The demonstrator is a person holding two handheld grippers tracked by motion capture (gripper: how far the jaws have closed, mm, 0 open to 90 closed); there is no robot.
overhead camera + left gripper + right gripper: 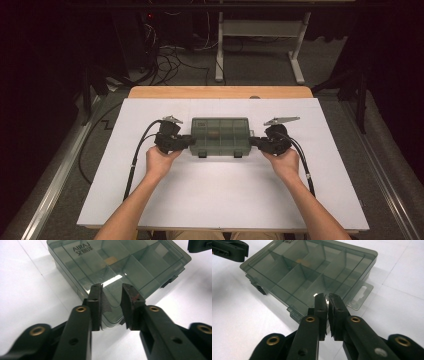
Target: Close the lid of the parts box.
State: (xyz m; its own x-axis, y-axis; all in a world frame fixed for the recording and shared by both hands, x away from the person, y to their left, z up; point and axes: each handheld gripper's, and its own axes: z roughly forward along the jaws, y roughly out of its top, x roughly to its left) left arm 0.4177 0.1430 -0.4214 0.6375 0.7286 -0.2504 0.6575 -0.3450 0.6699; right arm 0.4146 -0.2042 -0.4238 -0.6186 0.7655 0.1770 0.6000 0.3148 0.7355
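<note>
Nearest the high view, the left gripper [189,142] meets the left end of the compartment box [220,135] at mid-table, jaws parted narrowly and apparently clear of its corner. The right gripper [254,142], jaws nearly together, sits at the right end. Judging by this, the closed box has been set down; unlatching remains.

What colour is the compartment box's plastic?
Translucent smoky grey-green; the compartment box shows best in the right gripper view.
</note>
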